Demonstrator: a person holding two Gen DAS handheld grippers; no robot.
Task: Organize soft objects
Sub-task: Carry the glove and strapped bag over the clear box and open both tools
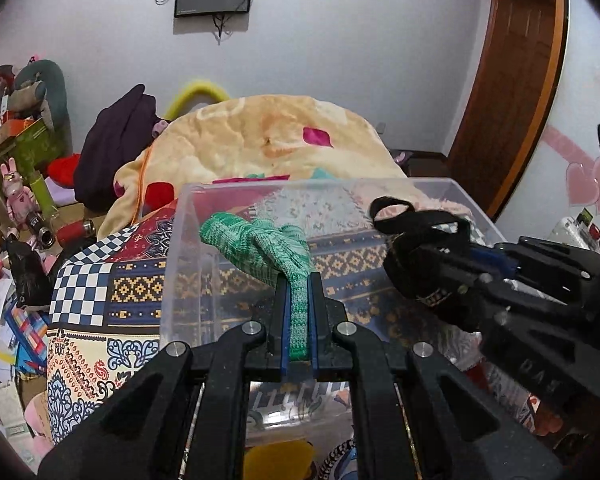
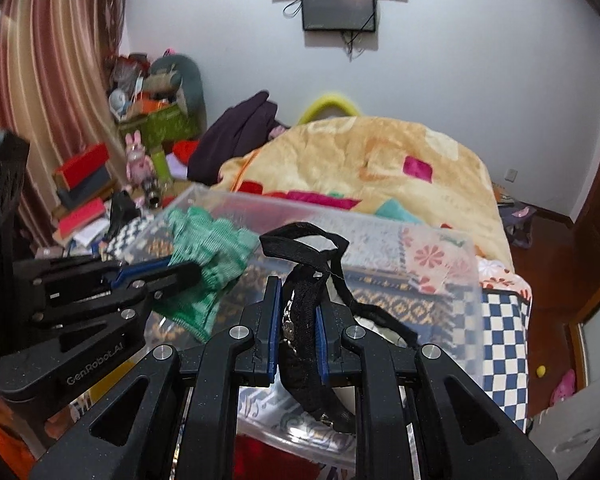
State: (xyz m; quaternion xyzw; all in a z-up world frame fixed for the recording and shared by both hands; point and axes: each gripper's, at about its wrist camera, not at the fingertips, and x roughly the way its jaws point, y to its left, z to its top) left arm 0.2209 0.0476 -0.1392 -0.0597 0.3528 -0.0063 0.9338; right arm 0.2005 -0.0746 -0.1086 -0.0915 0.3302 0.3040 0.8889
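Two grippers hung over a clear plastic bin (image 1: 180, 264) resting on a patterned bedspread (image 1: 100, 304). Going left to right: at nine o'clock in the left wrist view, floor clutter with a pink rabbit toy (image 1: 17, 192) crowded the bedside. The left gripper (image 1: 299, 312) had its jaws pinched tight on the cuff of a green knit glove (image 1: 260, 240), the glove's bulk draped above the bin's left half. Toward three o'clock, the right gripper (image 2: 297, 332) was clamped on a black strappy fabric piece (image 2: 300, 312) (lace, perhaps; its shape was hard to read), loops of strap rising toward twelve o'clock above the bin's right half. Behind the bin, at twelve o'clock, a mounded yellow blanket (image 1: 268, 136) blocked any sight of the far bed, with a dark purple garment (image 1: 116, 148) heaped at its left. The bin's near wall and floor were hidden by each gripper's own body.
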